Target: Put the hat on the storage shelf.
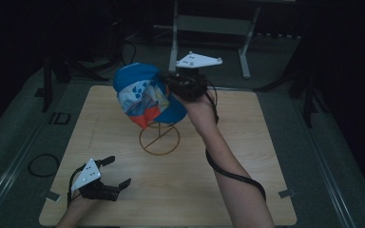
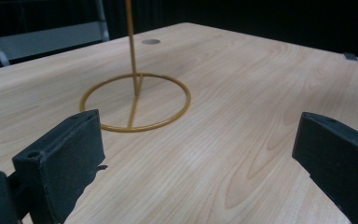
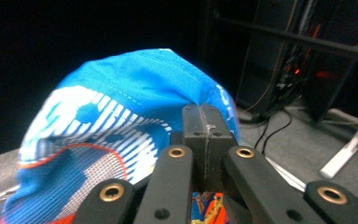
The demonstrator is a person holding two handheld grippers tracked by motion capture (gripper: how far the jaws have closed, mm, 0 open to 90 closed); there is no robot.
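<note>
A blue cap (image 1: pixel 142 95) with white and orange panels hangs above the yellow wire stand (image 1: pixel 159 137) at the middle of the table. My right gripper (image 1: pixel 171 83) is shut on the cap's edge and holds it up; in the right gripper view the black jaws (image 3: pixel 205 130) meet on the blue fabric of the cap (image 3: pixel 121 107). My left gripper (image 1: pixel 116 172) rests low at the table's front left, open and with nothing in it. From the left gripper view, the stand's ring base and thin pole (image 2: pixel 135 100) lie ahead between the spread fingers (image 2: pixel 70 149).
The light wooden table (image 1: pixel 247 156) has bare room on its right and front. A grey metal frame (image 1: pixel 209 28) stands on the floor behind it, and a cable loop (image 1: pixel 43 165) lies on the floor to the left.
</note>
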